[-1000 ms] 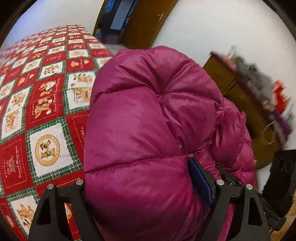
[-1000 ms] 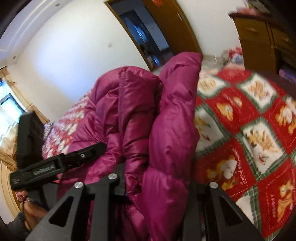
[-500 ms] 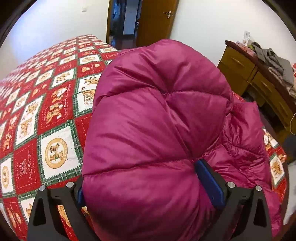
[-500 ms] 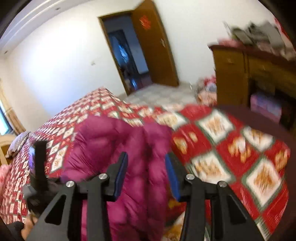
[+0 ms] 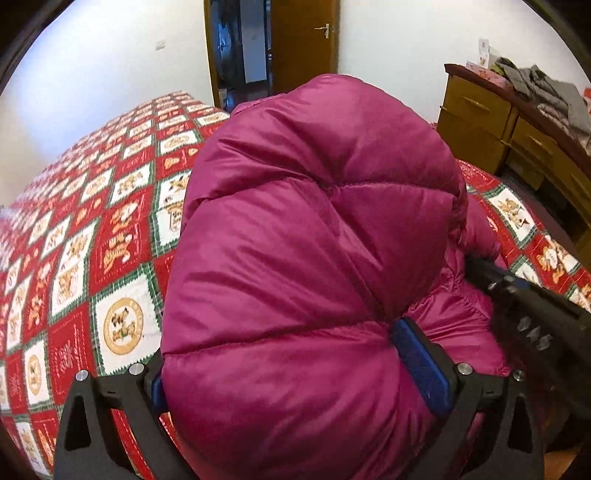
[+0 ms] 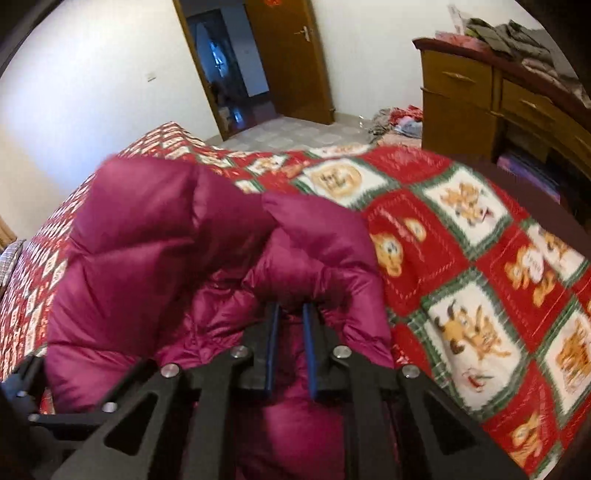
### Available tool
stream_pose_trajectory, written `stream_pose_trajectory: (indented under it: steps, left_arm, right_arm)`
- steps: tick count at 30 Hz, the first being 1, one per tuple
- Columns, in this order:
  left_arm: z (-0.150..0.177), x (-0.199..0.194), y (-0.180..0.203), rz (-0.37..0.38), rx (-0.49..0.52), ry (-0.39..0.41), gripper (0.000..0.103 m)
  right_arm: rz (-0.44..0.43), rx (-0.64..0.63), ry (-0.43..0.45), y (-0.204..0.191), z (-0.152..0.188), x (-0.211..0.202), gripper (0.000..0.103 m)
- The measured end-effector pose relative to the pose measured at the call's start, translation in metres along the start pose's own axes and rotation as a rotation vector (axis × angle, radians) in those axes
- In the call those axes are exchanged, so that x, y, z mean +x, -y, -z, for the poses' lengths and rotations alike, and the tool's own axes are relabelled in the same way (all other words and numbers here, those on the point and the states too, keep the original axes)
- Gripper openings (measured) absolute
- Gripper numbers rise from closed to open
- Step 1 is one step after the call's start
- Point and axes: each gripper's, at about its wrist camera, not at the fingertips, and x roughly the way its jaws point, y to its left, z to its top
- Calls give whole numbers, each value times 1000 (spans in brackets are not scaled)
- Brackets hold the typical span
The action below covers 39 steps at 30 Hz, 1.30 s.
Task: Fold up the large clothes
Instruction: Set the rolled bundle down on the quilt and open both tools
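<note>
- The magenta puffer jacket lies bunched on the bed's red patchwork bedspread. In the left wrist view its bulk fills the centre, from 6 o'clock up toward the doorway at 12 o'clock.
- Its long axis cannot be told for sure; the padded roll seems to run along the left gripper's pointing line, away from the camera.
- The left gripper has its jaws spread as wide as they go, with a thick quilted fold filling the gap; its blue pads touch the fabric on both sides.
- The right gripper has its jaws nearly together and closing, a thin pinch of jacket between the pads at the picture's centre.
- At 2 o'clock in both views stands a wooden dresser, drawers closed, with grey clothes heaped on top.
</note>
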Motion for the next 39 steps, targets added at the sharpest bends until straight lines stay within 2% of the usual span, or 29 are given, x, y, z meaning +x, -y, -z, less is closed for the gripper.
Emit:
stream_pose_trajectory:
  steps: [4,12,15,17,18,21,25,32,39]
  left_arm:
    - [0,4,3,-20,17,0,102]
    - [1,7,0,-2,8,3,103]
    - [1,4,-3,27,12,-16,102]
    - [4,-3,-6,56,38,-46,102]
    - [7,-10,-8,63,54,-49,102]
    - [14,-27,-15,73,47,-40,102]
    - [24,-40,-19,87,22,-52,102]
    - [37,-54,-18,96,46,-43,102]
    - [33,-48,-32,181,-22,-80,102]
  right_arm:
    - [23,15,24,0,3,0,12]
    - [88,0,44,-12,8,-6,11]
    - [117,-31,45,-17,9,-11,14]
    - [141,-74,50,-26,17,-31,19]
    - [138,-87,65,-29,23,-41,25]
    - [113,-112,116,-38,45,-78,57]
    - [117,-95,117,-40,64,-98,57]
    - [89,2,51,-33,82,-88,57]
    - [36,-4,24,-28,78,-98,57]
